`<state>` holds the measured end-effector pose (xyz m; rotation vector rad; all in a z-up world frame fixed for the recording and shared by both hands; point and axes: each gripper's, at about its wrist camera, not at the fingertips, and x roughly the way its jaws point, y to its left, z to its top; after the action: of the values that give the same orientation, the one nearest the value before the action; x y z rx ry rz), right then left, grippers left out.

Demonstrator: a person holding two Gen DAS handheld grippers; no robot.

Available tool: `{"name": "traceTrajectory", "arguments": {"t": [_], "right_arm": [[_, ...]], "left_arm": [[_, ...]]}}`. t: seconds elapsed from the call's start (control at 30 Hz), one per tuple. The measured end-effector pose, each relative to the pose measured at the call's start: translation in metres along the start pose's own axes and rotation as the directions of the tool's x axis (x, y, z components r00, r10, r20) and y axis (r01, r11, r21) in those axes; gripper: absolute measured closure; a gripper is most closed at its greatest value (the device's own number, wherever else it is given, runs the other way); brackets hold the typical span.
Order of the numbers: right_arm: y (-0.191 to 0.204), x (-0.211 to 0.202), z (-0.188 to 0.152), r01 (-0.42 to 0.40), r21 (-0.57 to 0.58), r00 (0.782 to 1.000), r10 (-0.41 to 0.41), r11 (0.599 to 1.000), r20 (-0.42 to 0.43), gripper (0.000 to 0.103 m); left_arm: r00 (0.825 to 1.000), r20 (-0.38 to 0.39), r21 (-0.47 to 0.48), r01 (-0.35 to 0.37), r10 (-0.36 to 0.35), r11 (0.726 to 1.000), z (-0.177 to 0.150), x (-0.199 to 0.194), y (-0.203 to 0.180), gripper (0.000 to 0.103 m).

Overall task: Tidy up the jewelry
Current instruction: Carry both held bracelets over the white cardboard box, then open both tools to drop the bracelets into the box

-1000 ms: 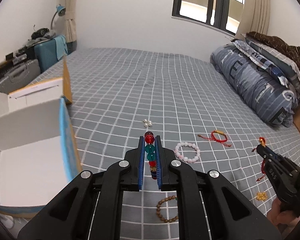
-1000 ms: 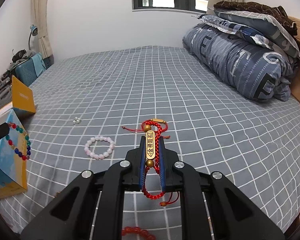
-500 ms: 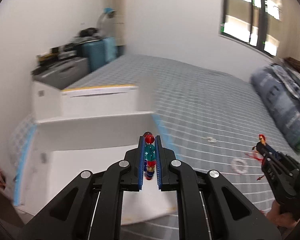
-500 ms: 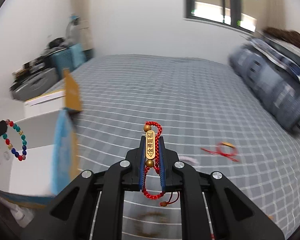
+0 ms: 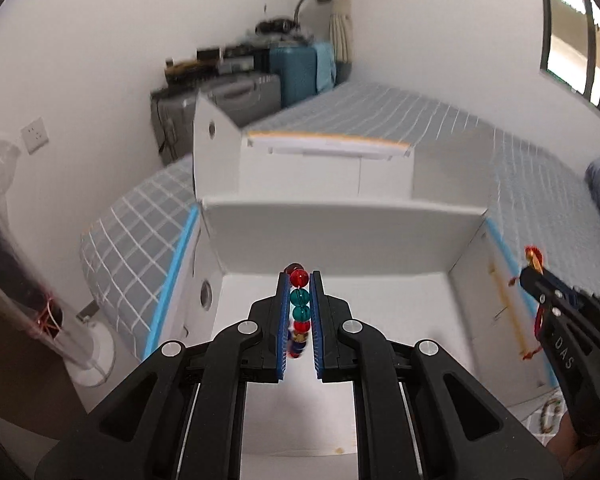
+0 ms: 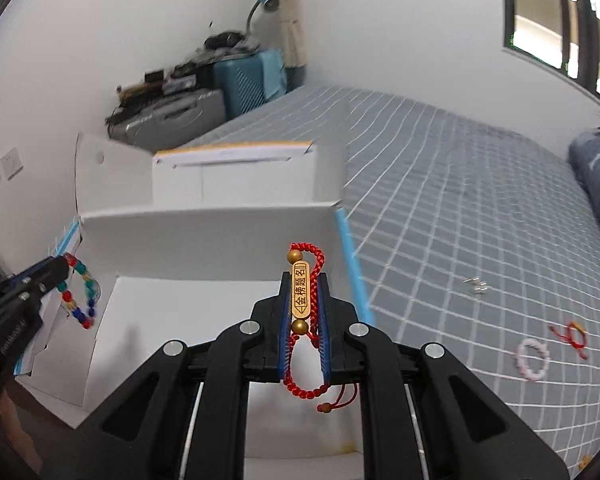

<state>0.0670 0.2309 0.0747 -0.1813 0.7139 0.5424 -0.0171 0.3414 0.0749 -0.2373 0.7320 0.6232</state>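
Both claws are over the open white box (image 5: pixel 340 240): your left claw (image 5: pixel 299 300) is clamped on the multicoloured bead bracelet (image 5: pixel 300 308), hanging straight above the box floor. Your right claw (image 6: pixel 304 304) is pinched on the red cord bracelet with the gold bar (image 6: pixel 300 296), near the box's right wall beside the bed (image 6: pixel 460 200). The drop is straight down; the left sits more centrally, so release it first.

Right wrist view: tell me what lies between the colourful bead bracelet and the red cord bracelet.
In the right wrist view, only the white box's bare inner wall and floor lie between the colourful bead bracelet and the red cord bracelet; nothing else.
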Motion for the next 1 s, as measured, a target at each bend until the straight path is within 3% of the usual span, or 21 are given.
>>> {"name": "traceTrajectory", "arguments": {"t": [0.1, 0.2, 0.37, 0.8, 0.83, 0.9, 0.97, 1.0], "right_arm": [[0.006, 0.021, 0.001, -0.007, -0.004, 0.998, 0.007, 1.000, -0.062, 0.093], [0.011, 0.045, 0.001, 0.058, -0.001, 0.984, -0.058, 0.998, -0.171, 0.093], [0.007, 0.066, -0.003, 0.036, 0.026, 0.961, -0.028, 0.999, -0.274, 0.093], [0.010, 0.075, -0.007, 0.025, 0.012, 0.952, -0.020, 1.000, -0.307, 0.090], [0.010, 0.075, -0.007, 0.022, 0.017, 0.951, -0.016, 1.000, -0.308, 0.090], [0.010, 0.073, -0.007, 0.018, 0.021, 0.952, -0.011, 1.000, -0.307, 0.086], [0.009, 0.069, -0.007, -0.001, 0.028, 0.955, 0.009, 1.000, -0.296, 0.060], [0.008, 0.065, -0.006, -0.011, 0.038, 0.959, 0.022, 0.999, -0.283, 0.054]], "left_arm": [[0.998, -0.067, 0.003, 0.013, -0.013, 1.000, -0.007, 0.018, 0.007, 0.094], [0.990, -0.143, 0.003, 0.007, -0.006, 1.000, -0.011, 0.039, 0.008, 0.094], [0.970, -0.242, 0.004, 0.023, -0.021, 1.000, -0.018, 0.057, 0.009, 0.093], [0.971, -0.239, 0.018, -0.006, 0.010, 1.000, -0.020, 0.060, 0.008, 0.092], [0.971, -0.237, 0.017, -0.008, 0.012, 1.000, -0.019, 0.060, 0.008, 0.089], [0.973, -0.231, 0.018, -0.010, 0.013, 1.000, -0.019, 0.056, 0.008, 0.069], [0.977, -0.211, 0.020, -0.008, 0.012, 1.000, -0.018, 0.051, 0.008, 0.051], [0.979, -0.204, 0.025, -0.011, 0.016, 1.000, -0.017, 0.049, 0.007, 0.043]]}}
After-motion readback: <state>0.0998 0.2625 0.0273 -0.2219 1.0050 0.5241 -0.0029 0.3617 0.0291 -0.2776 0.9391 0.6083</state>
